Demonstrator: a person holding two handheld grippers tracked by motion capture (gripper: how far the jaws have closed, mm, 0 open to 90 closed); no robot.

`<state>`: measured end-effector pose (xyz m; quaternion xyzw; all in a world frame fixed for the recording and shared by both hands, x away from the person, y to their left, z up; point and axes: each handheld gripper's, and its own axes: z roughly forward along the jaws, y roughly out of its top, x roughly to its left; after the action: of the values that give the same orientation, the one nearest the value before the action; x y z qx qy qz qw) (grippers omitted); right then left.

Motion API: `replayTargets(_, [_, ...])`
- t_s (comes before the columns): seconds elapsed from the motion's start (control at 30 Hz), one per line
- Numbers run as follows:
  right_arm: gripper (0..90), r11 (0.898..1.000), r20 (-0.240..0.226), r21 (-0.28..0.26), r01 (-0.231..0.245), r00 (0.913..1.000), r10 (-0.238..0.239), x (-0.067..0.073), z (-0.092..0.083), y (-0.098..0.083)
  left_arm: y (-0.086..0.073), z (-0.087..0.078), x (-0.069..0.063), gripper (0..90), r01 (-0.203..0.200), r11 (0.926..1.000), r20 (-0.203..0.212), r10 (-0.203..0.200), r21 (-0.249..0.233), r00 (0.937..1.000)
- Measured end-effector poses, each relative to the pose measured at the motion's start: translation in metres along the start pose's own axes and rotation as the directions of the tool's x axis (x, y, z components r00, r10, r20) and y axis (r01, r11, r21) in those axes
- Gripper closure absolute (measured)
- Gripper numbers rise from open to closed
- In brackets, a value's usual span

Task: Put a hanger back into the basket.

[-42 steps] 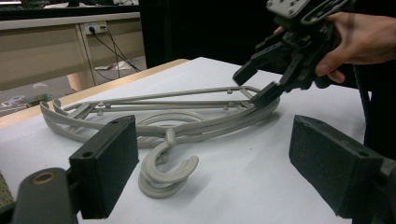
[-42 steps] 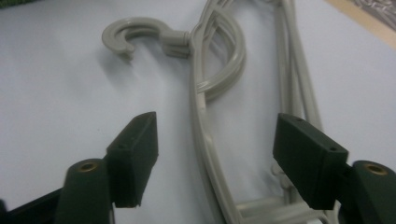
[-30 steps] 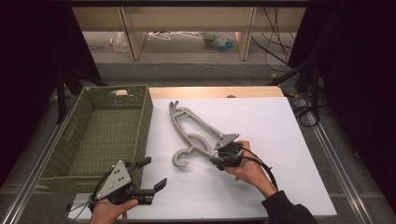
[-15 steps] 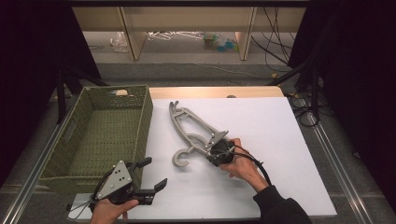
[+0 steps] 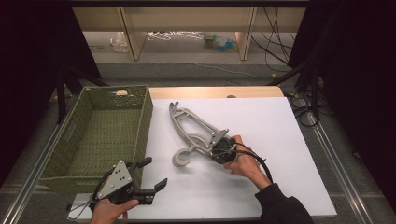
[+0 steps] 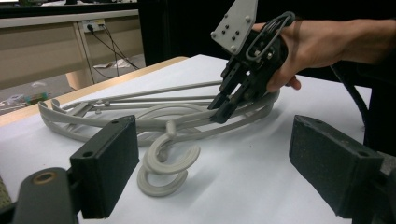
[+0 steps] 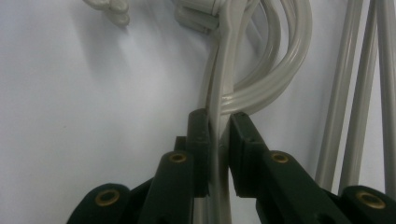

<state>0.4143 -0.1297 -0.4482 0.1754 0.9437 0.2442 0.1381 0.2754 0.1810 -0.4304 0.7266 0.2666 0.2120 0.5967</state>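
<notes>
Hangers [image 5: 194, 130], grey plastic and stacked in a bundle, lie on the white table [image 5: 280, 140] just right of the green basket [image 5: 70, 140], their hooks curling toward the person. They look light and stiff, with thin smooth bars that could slip or fan apart when lifted, since nothing seems to tie them together. The right gripper [image 5: 218, 148] has just been closing and now pinches 1 thin bar near the curved shoulder of the stack, its jaws nearly together with the plastic between them, as the right gripper view [image 7: 218, 140] makes plain. That hold near the neck seems sensible, close to the balance point, though a grip on 1 bar may leave the others behind. The left gripper [image 5: 148, 178] hovers near the table's front edge, jaws spread wide and holding nothing, well apart from the hangers.
</notes>
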Motion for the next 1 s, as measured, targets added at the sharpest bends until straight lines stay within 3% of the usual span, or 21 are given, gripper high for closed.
replayTargets(0.17, [80.9, 1.0, 0.002, -0.022, -0.015, 0.9999, 0.015, -0.0061, -0.006, -0.005, 0.0003, 0.0, 0.001, 15.7, -0.001, 1.0, -0.003, 0.001, 0.006, 1.0])
replayTargets(0.53, [80.8, 0.999, -0.028, 0.023, -0.026, 0.9992, 0.027, -0.0018, -0.0022, -0.0018, -0.0007, 0.0008, 0.0019, 16.0, -0.008, 0.9996, -0.013, 0.008, 0.026, 0.9999])
replayTargets(1.0, [81.3, 0.998, -0.035, 0.032, -0.053, 0.9979, 0.054, -0.002, -0.0047, 0.0008, -0.0012, 0.0018, 0.0006, 16.3, -0.005, 0.9994, -0.01, 0.005, 0.035, 0.9999])
